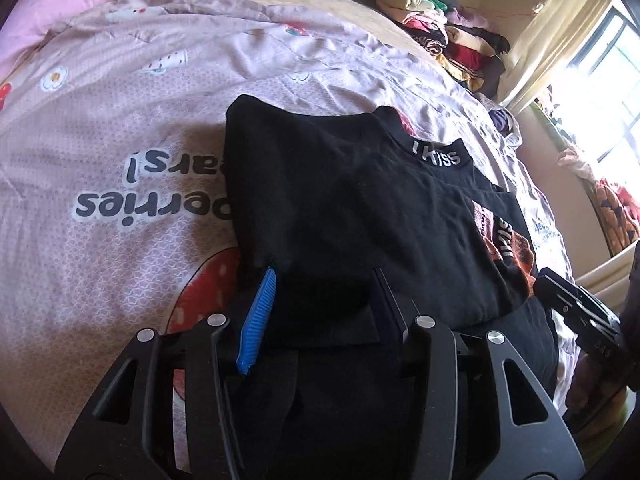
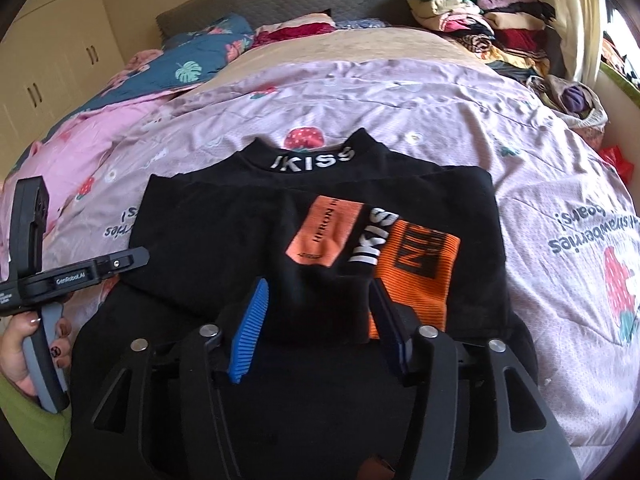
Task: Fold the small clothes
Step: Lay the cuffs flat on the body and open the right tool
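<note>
A black top (image 1: 352, 204) with an "IKISS" collar lies partly folded on the pink strawberry bedspread (image 1: 120, 128). It also shows in the right wrist view (image 2: 224, 236), with orange printed panels (image 2: 416, 268) on its right side. My left gripper (image 1: 324, 280) is open over the top's near left part, blue pads apart, cloth between the fingers. My right gripper (image 2: 320, 292) is open over the near edge beside the orange panel. The left gripper's body (image 2: 48, 276), held by a hand, shows at the left of the right wrist view.
A pile of folded clothes (image 2: 488, 24) stands at the bed's far right corner. Blue and pink quilts (image 2: 188, 64) lie bunched at the head of the bed. A window (image 1: 600, 92) is on the right, a wardrobe (image 2: 52, 60) on the left.
</note>
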Available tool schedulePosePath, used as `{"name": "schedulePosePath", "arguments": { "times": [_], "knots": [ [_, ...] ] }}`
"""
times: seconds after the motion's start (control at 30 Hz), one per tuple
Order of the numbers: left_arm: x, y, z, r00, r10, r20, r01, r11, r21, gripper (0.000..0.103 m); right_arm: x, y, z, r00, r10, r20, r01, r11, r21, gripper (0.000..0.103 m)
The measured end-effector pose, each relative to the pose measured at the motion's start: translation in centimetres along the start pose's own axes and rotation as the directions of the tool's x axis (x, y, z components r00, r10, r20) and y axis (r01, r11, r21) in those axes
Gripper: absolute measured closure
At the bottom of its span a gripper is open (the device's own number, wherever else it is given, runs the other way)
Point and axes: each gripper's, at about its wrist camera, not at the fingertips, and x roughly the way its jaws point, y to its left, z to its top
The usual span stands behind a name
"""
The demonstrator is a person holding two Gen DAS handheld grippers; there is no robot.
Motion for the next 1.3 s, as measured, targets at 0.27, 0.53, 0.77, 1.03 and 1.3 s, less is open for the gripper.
{"name": "schedulePosePath", "arguments": {
  "times": [0.27,0.53,0.77,1.03,1.3],
  "knots": [
    [0.1,0.3,-0.1,1.0,-0.003,0.001,0.003,1.0,-0.007,0.063,3.8,-1.7,-1.1,0.991,-0.025,-0.132,0.033,0.998,0.058,0.04],
    [-0.2,0.1,-0.2,1.0,0.003,0.009,-0.003,1.0,-0.005,0.063,2.4,-1.8,-1.1,0.995,0.01,-0.096,0.0,0.995,0.105,0.029],
    [-1.7,-0.7,-0.5,0.999,0.015,0.031,-0.015,1.0,0.0,0.057,-0.4,-2.1,-1.2,0.999,0.007,-0.045,-0.001,0.992,0.125,0.012],
    [-4.1,-2.0,-0.8,0.998,0.02,0.066,-0.02,1.0,0.004,0.041,-3.9,-2.1,-1.2,1.0,0.014,0.013,-0.015,0.992,0.126,0.005],
    [-7.1,-3.1,-1.3,0.993,0.034,0.113,-0.036,0.999,0.015,0.015,-7.0,-1.4,-0.9,0.998,0.008,0.059,-0.014,0.994,0.109,0.005]
  ]
}}
